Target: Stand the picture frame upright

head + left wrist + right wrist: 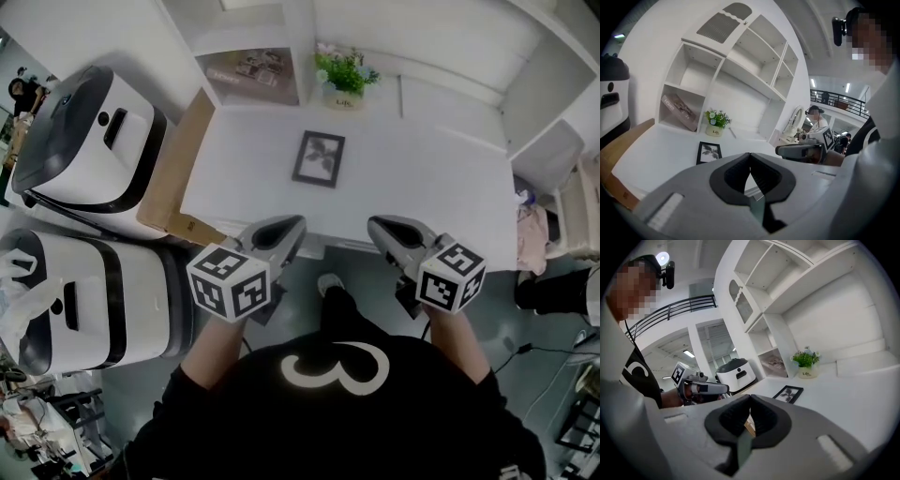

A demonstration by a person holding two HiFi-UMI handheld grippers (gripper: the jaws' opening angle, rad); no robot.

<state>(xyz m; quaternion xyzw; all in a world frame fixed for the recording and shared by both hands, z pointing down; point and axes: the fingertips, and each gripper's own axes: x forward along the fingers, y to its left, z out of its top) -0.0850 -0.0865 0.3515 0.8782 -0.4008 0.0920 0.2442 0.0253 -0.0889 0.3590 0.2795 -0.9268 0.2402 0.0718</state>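
Observation:
A dark picture frame (319, 158) with a leaf print lies flat in the middle of the white desk (422, 178). It also shows in the left gripper view as the picture frame (709, 153) and in the right gripper view as the picture frame (788, 393). My left gripper (289, 225) hangs at the desk's near edge, left of the frame, shut and holding nothing. Level with it, the right gripper (380, 226) is shut and bare as well. Both are well short of the frame.
A small potted plant (345, 75) stands at the back of the desk, beside a leaning book (248, 71) in a shelf cubby. Two white-and-black machines (84, 141) stand left of the desk, next to a brown board (173, 164). A white side shelf (553, 150) rises at right.

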